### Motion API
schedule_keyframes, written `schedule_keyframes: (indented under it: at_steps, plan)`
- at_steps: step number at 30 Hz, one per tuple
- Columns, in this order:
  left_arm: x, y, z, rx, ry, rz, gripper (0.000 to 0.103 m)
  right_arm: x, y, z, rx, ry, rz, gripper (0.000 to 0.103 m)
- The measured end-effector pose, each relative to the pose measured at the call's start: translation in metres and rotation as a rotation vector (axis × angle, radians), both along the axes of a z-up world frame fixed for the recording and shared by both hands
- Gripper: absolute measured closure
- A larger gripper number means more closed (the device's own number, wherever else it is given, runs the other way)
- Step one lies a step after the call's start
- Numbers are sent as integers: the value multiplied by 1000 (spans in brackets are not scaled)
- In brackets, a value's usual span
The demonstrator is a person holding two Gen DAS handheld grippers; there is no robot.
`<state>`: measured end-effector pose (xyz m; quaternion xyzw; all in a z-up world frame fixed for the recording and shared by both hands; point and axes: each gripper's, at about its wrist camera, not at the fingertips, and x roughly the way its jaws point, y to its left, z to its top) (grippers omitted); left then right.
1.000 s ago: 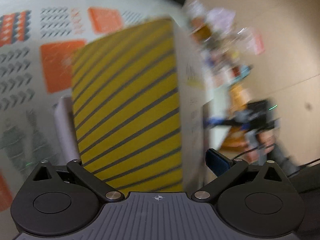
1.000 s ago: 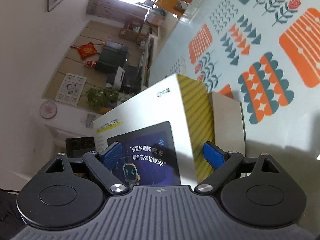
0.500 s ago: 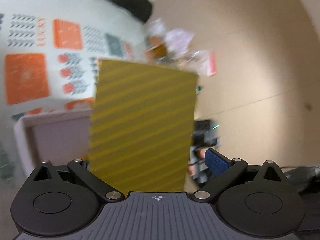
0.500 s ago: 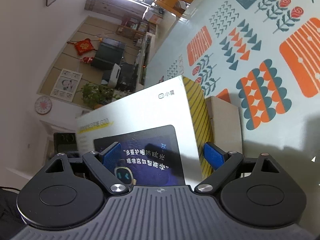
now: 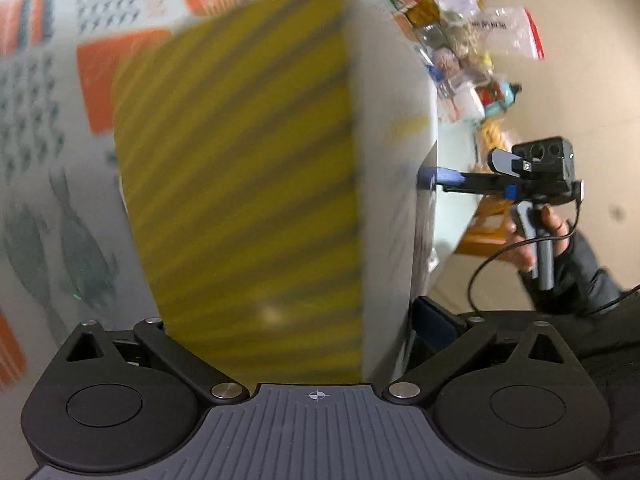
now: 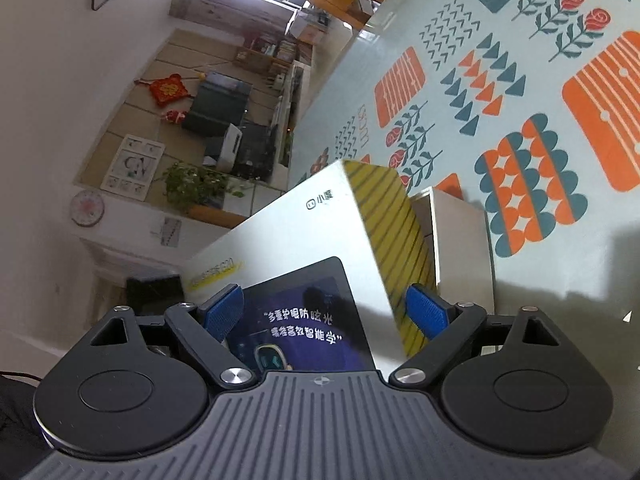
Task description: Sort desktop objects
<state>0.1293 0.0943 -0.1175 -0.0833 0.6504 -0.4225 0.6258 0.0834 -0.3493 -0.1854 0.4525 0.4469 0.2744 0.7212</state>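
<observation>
Yellow-striped white box (image 6: 304, 236), one, apparently clamped between both tongs, left (image 5: 288, 320) and right (image 6: 324, 312); one white tray (image 6: 460, 232).

Box (image 6: 304, 248) upright — beside tray (image 6: 460, 240)

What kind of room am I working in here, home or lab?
Most likely a home living room: a patterned tablecloth covers the table, a red knot ornament and a framed print hang on the wall, and a potted plant stands below.
</observation>
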Motion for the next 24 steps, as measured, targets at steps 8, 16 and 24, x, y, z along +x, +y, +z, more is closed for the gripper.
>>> schedule_keyframes:
  at_steps: [8, 16, 24]
  plan:
    - [-19, 14, 15, 38, -92, 166, 0, -3, 1, -5, 5, 12, 14, 0]
    - [-23, 20, 29, -86, -140, 181, 16, -1, -4, -3, -21, 20, 3, 0]
    - [-22, 9, 40, -237, -139, 185, 41, -1, -12, -5, -17, 21, -22, 0]
